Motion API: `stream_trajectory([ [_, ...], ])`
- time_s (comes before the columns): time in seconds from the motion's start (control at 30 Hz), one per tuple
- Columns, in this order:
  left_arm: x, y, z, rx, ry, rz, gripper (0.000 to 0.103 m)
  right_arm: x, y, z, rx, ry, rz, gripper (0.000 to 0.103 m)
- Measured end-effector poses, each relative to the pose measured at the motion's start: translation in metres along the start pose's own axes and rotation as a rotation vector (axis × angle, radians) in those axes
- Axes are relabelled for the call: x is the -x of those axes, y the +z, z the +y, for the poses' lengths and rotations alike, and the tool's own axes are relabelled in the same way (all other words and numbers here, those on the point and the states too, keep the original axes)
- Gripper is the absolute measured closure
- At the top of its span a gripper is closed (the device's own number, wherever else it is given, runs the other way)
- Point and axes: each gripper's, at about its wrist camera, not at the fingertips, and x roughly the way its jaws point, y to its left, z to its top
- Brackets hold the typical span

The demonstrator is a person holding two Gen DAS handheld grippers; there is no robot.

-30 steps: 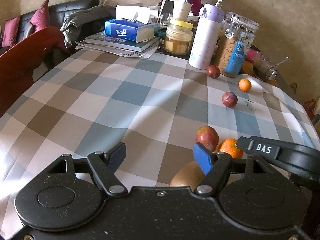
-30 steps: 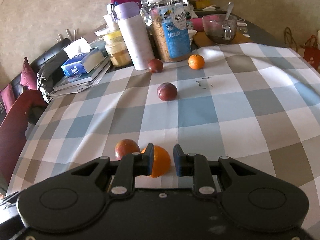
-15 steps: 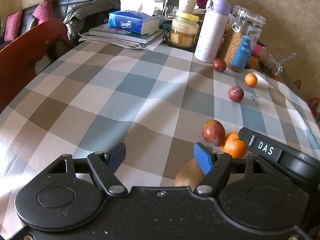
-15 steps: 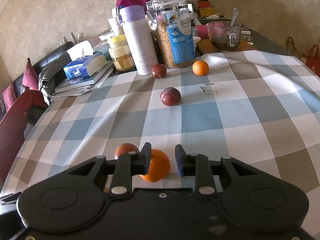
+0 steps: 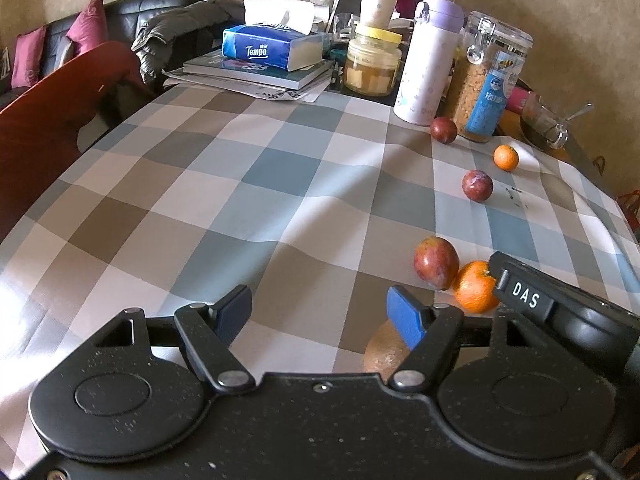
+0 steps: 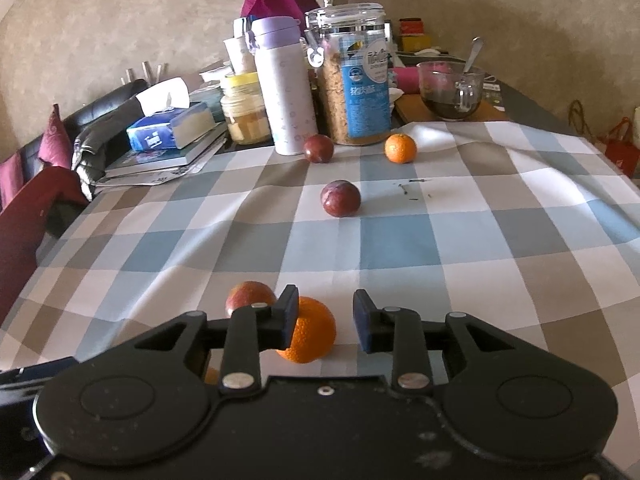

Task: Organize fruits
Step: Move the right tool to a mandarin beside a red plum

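Beside a red-yellow fruit (image 6: 250, 296) on the checked tablecloth (image 6: 400, 248), an orange (image 6: 310, 336) rests between the fingers of my right gripper (image 6: 326, 322). Its jaws are opening: the left pad is close against the orange and the right pad stands apart from it. My left gripper (image 5: 320, 312) is open over bare cloth, holding nothing. A brown fruit (image 5: 386, 354) lies partly hidden behind its right finger, near the same orange (image 5: 474, 286) and red-yellow fruit (image 5: 436, 262). Farther off lie two dark plums (image 6: 341, 198) (image 6: 319, 149) and a small orange (image 6: 400, 148).
Along the far edge stand a white flask (image 6: 285, 88), a cereal jar (image 6: 354, 76), a yellow-lidded jar (image 6: 244, 112), a tissue pack on books (image 6: 170, 130) and a glass bowl with a spoon (image 6: 452, 92). A red chair back (image 5: 52, 120) is at the left.
The right gripper's jaws have spread away from the orange, which now sits on the cloth beside the red-yellow fruit. The left gripper stays open in place.
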Motion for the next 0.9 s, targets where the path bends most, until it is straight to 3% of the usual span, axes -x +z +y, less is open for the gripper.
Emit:
stream_trajectory([
  [0.17,0.0001,-0.0016,-0.0019,-0.011,0.008,-0.003,0.029,-0.0014,0.0005,-0.0005,-0.004,-0.054,-0.006,0.070],
  [0.6,0.0011,-0.0045,-0.0058,-0.042,0.020,-0.003,0.029,0.0002,-0.0002,-0.0011,-0.002,-0.070,0.003,0.070],
  [0.9,0.0060,-0.0093,-0.0061,-0.075,-0.018,-0.001,0.029,-0.0009,0.0010,-0.0036,-0.024,-0.060,0.012,0.069],
])
